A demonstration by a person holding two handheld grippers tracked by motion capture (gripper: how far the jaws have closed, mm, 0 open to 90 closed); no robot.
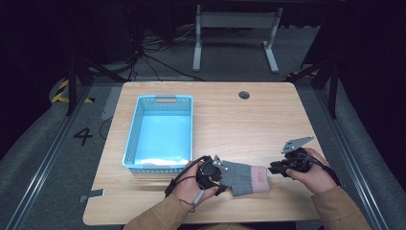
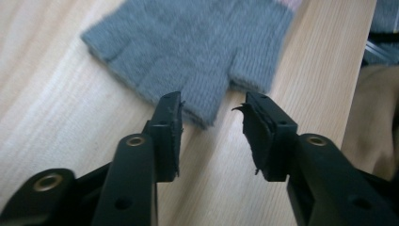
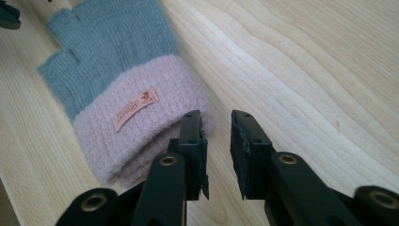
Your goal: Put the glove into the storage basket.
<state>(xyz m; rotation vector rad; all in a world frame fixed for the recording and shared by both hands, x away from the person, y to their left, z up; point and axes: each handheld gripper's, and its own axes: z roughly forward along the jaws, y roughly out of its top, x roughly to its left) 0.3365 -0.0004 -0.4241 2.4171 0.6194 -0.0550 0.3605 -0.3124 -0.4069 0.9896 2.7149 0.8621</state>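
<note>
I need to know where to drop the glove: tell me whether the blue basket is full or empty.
Empty. In the high view the blue basket shows its bare pale floor. The glove lies flat on the table beside it, outside.

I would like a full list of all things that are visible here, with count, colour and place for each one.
glove: one, grey with pink cuff, flat on the table near its front edge, between the grippers
basket: one, light blue, left half of the table
table: one, light wood, centre
round cap: one, dark, set in the table's far edge
desk frame: one, white, on the floor behind
left gripper: one, black, open, at the glove's finger end
right gripper: one, black, open, beside the cuff
hands: two, tan sleeves, bottom
</note>
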